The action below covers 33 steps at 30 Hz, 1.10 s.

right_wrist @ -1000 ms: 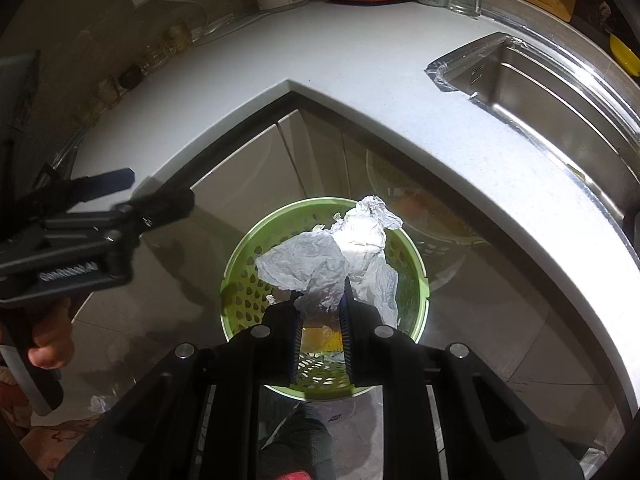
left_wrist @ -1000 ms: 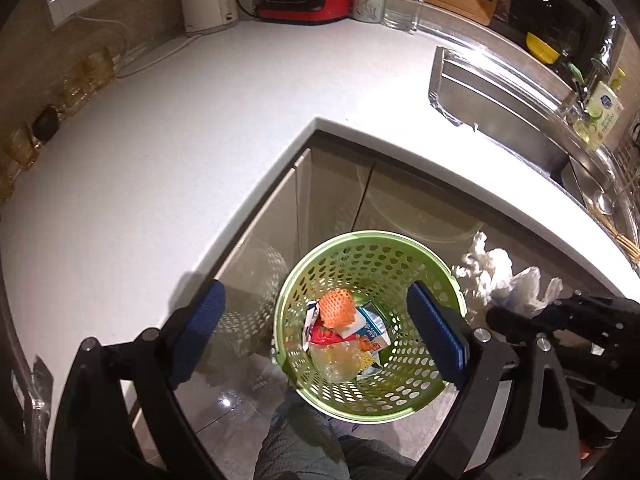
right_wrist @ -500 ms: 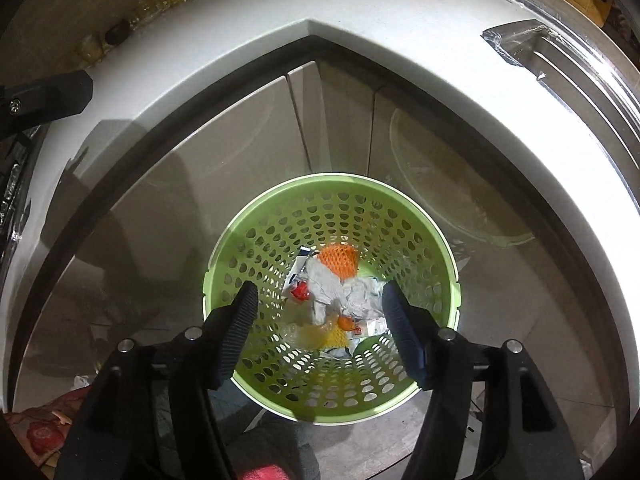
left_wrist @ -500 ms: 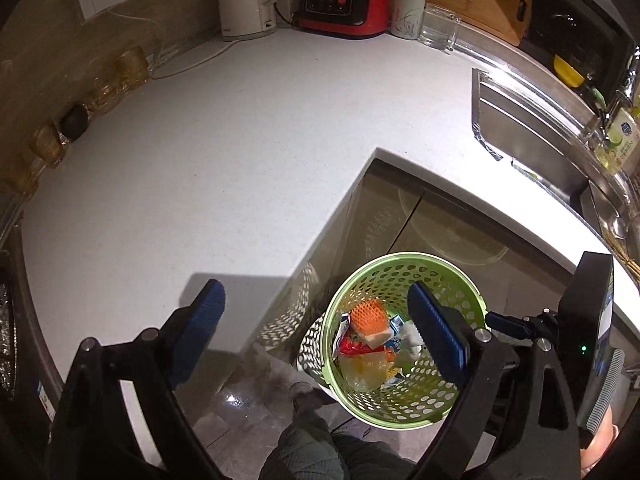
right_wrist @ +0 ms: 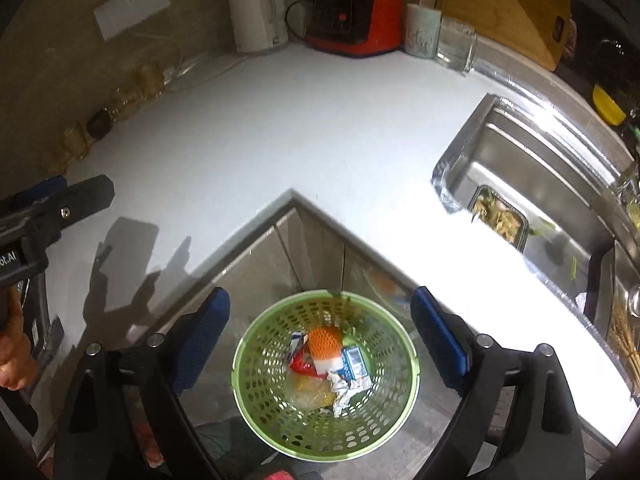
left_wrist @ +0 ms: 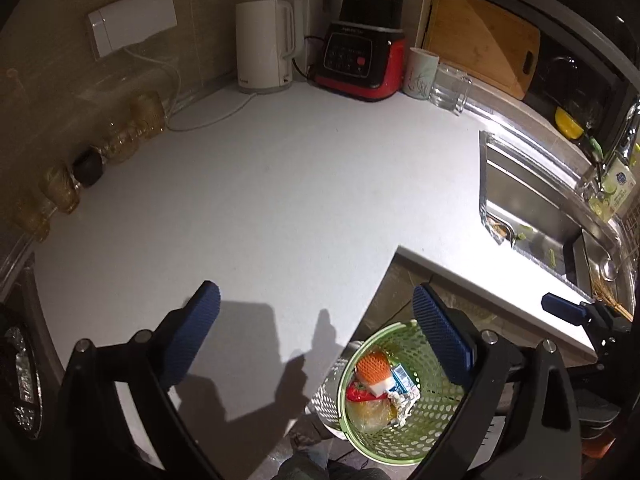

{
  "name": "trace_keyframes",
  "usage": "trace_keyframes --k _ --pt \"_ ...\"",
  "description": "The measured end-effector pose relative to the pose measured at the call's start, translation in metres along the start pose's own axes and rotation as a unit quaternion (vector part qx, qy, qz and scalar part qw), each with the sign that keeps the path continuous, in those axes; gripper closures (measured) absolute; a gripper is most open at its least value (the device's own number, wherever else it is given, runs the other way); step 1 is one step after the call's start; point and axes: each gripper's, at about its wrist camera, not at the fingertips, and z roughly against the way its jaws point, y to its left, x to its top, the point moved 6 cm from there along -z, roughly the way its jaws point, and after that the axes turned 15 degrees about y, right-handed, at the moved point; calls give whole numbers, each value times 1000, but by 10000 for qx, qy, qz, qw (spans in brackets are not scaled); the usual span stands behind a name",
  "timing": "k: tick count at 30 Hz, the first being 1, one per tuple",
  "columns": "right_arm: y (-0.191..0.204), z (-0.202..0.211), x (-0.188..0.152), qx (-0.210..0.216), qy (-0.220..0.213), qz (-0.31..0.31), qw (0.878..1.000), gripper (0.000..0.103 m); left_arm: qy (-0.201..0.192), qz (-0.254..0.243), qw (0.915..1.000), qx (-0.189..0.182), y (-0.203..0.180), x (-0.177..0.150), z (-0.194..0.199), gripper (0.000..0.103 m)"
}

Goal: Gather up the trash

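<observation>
Above one green basket (right_wrist: 404, 364) of trash, two tools, left tool (left_wrist: 316, 340) and right tool (right_wrist: 320, 340), are opening, empty.

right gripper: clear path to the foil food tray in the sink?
Probably yes. The right gripper, fingers opening and empty, hangs over the green perforated basket; the foil food tray lies uncovered in the steel sink, only bare white counter between.

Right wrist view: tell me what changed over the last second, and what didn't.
The right tool let go of the crumpled white paper, which dropped into the green basket; its jaws are opening with nothing between them. Both tools pulled up and back, so more of the white countertop shows. The left tool stayed empty, and the basket stayed on the floor with the orange net and wrappers inside.
</observation>
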Motion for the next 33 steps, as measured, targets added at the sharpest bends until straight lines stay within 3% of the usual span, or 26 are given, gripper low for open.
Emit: trace_keyframes --k 7,13,22,33 --pt "19 73 58 -176 -799 -56 9966 4 -614 -98 9979 158 14 54 57 8" --pt "22 119 89 -270 -1319 -86 9909 3 -997 18 9947 261 22 82 94 8" --pt "22 149 111 -333 -1602 367 9858 3 -1223 598 9901 333 21 90 121 8" --pt "25 156 117 -108 -1697 805 9821 3 -1356 895 9844 680 16 82 134 8"
